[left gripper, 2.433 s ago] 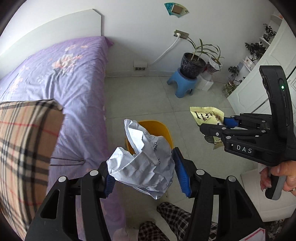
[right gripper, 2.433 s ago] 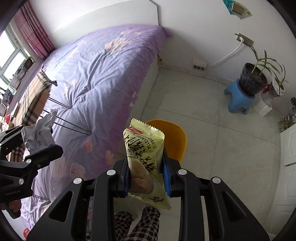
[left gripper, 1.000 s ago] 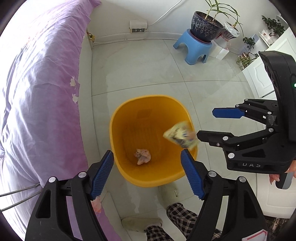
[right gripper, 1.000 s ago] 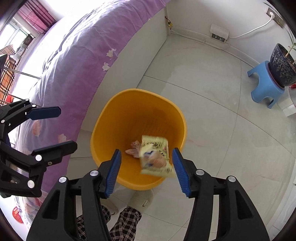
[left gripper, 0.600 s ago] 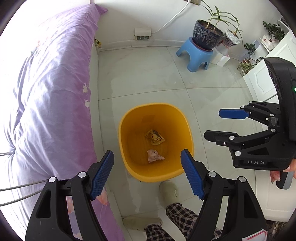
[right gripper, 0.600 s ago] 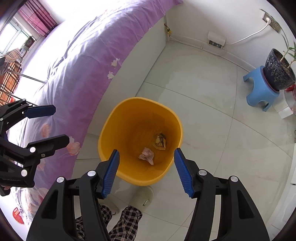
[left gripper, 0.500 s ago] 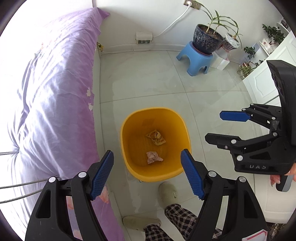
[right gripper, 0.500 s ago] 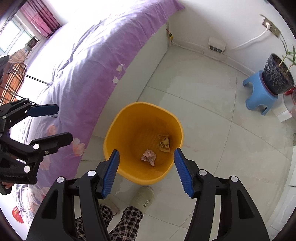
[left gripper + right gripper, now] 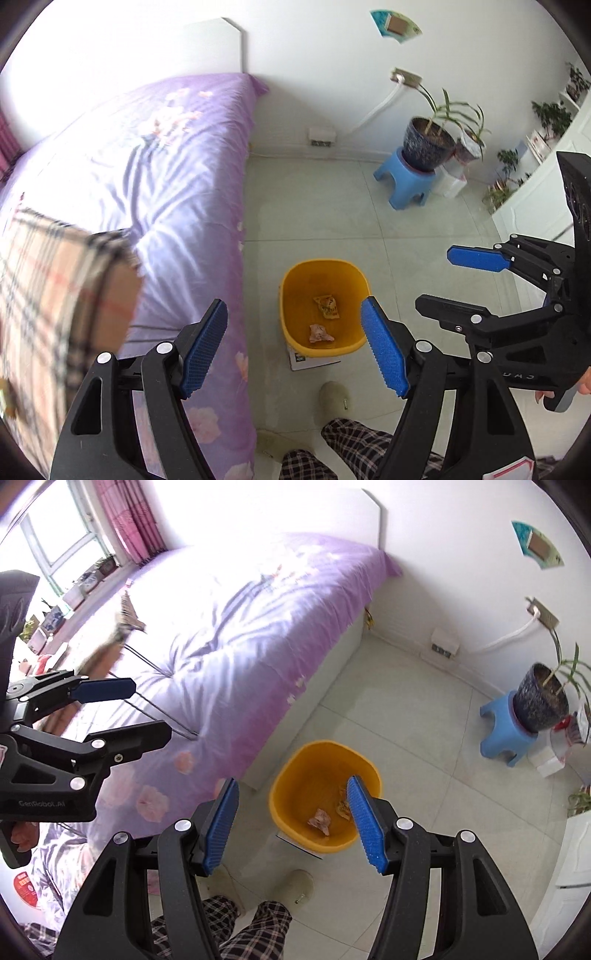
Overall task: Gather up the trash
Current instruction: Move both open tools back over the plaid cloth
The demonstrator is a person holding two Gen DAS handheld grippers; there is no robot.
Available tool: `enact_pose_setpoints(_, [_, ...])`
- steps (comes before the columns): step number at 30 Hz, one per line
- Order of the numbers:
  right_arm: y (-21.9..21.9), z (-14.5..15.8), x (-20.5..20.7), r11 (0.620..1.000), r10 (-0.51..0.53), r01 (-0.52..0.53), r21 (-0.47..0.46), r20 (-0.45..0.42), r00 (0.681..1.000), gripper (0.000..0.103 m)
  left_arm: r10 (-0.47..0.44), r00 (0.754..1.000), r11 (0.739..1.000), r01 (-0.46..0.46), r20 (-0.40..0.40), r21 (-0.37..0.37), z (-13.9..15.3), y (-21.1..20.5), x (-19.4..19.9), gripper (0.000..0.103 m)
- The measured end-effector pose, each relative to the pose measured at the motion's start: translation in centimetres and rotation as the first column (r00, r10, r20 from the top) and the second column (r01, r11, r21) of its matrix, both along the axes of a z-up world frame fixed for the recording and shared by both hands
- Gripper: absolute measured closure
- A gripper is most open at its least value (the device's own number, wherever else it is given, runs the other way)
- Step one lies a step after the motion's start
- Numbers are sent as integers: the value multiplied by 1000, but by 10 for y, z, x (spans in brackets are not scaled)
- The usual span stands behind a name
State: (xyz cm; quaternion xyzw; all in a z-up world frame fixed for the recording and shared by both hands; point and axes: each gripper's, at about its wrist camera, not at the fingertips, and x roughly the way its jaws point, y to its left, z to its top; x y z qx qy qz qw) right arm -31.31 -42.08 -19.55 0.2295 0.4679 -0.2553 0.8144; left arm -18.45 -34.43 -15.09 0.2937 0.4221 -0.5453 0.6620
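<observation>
Beside bed (image 9: 177, 177), yellow bin (image 9: 291, 273), open floor (image 9: 317, 218)

I am wearing black-framed jaws on my left gripper (image 9: 295, 347) and right gripper (image 9: 291, 825), each finger faced with a ribbed blue pad (image 9: 384, 354) and pinned with silver screws. White lettering is showing on both bodies. Checked dark trousers (image 9: 255, 928) and a pale slipper (image 9: 332, 400) are showing below.

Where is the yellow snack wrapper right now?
In the left wrist view, the snack wrapper lies inside the yellow bin on the floor, beside the crumpled paper.
</observation>
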Motion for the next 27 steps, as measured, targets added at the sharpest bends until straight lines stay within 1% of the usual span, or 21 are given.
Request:
enact_pose_setpoints(4, [27,35,13,998,56,-54,-37,49,997,41,82,996,996,-82,16,-34,25,38,14,28])
enact_pose_setpoints(7, [46,55,26,994,102,-98,-51,83,991,41,155,988,987,-153,25,-54,38,67,24,28])
enact_pose_setpoints(10, [68,71,40,986,159,-152,-67,113,981,41,238,971,969,-236,25,-68,49,98,36,28])
enact_pose_setpoints(12, [82,81,52,979,199,-190,-73,131,971,41,297,954,952,-294,25,-80,54,120,43,28])
enact_pose_setpoints(16, [113,94,77,957,289,-279,-82,158,944,41,411,911,908,-407,26,-99,62,172,60,28])
enact_pose_setpoints(22, [160,111,120,905,424,-409,-114,192,885,41,570,822,817,-563,23,-123,68,246,98,28])
enact_pose_setpoints(25, [179,117,142,886,464,-447,-127,213,860,36,631,775,771,-623,26,-132,69,275,112,28])
enact_pose_setpoints(27, [191,121,155,877,479,-454,-157,224,849,34,669,743,739,-660,24,-134,68,293,125,28])
